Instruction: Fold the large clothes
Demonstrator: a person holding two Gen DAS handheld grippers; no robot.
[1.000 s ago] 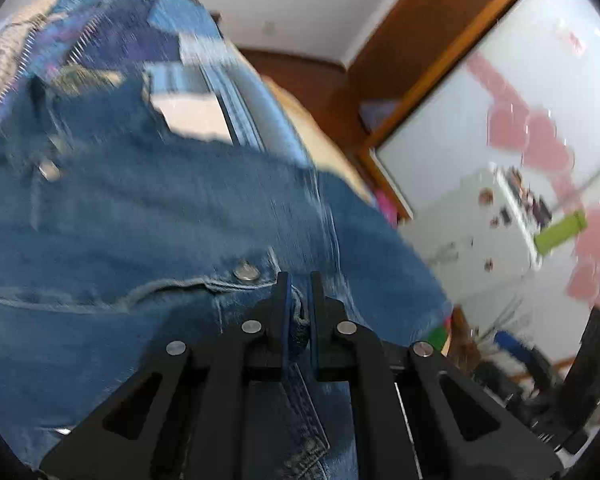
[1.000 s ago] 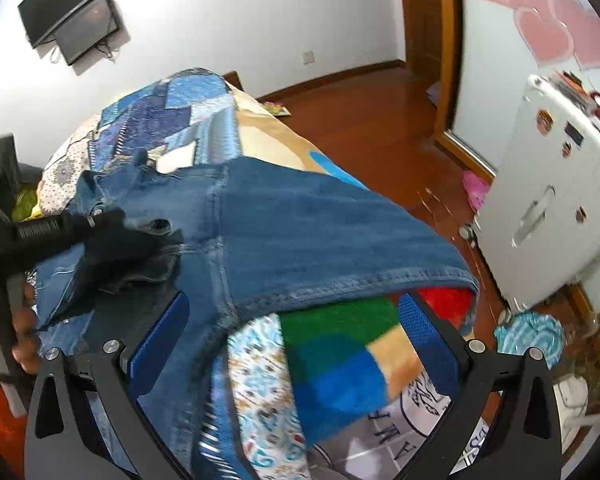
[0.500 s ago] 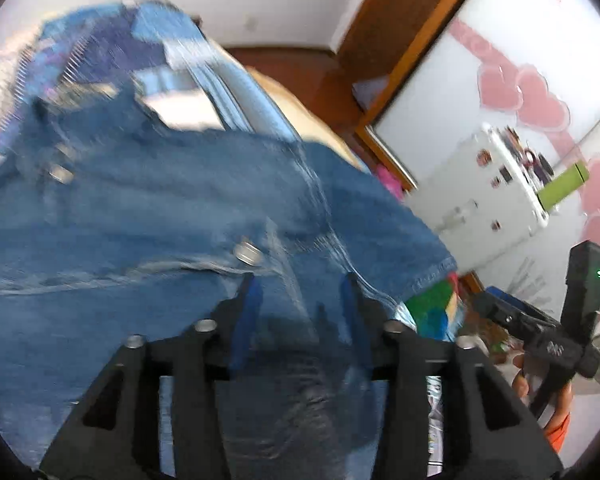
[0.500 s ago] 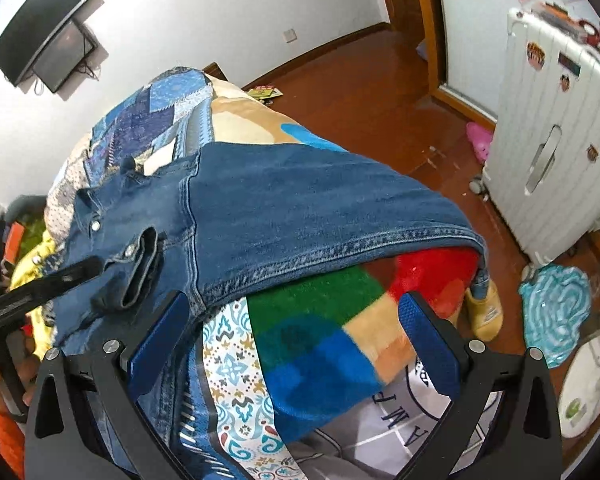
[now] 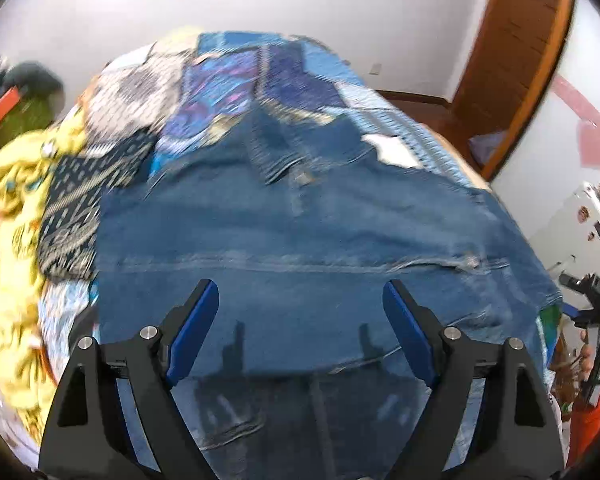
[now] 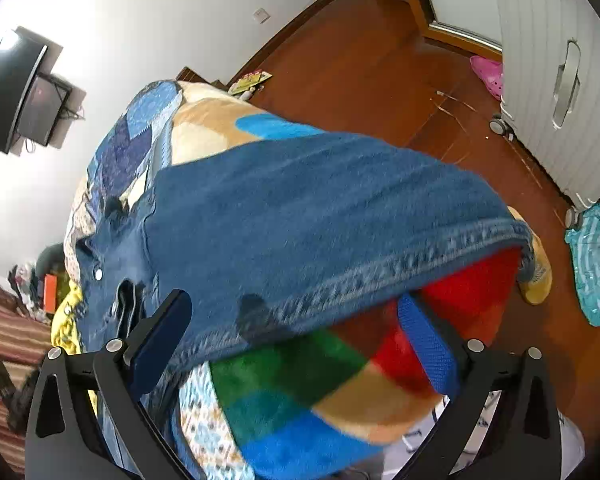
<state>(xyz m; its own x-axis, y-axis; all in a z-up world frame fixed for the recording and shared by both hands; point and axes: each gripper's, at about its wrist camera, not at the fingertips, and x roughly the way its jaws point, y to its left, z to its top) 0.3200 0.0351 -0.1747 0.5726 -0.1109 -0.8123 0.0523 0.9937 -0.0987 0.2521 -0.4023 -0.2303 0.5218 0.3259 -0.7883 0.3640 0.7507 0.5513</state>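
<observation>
A pair of blue jeans (image 5: 300,232) lies spread across the bed, folded over itself, on the patchwork bedding (image 5: 236,80). My left gripper (image 5: 300,320) is open and empty just above the denim near its near edge. In the right wrist view the jeans (image 6: 320,216) drape over a rainbow-coloured blanket (image 6: 340,392), hem edge toward me. My right gripper (image 6: 296,332) is open and empty at that hem edge, its jaws wide to either side of it. The right gripper also shows at the right edge of the left wrist view (image 5: 592,300).
Yellow and dark patterned clothes (image 5: 32,208) lie heaped at the bed's left side. A white suitcase (image 6: 560,80) stands on the wooden floor (image 6: 360,80) to the right, with a teal cloth (image 6: 596,264) and a pink slipper (image 6: 488,72) on the floor. A TV (image 6: 12,92) hangs on the wall.
My left gripper let go of the jeans' waistband, opened wide and drew back. My right gripper stayed open and moved closer to the hem edge.
</observation>
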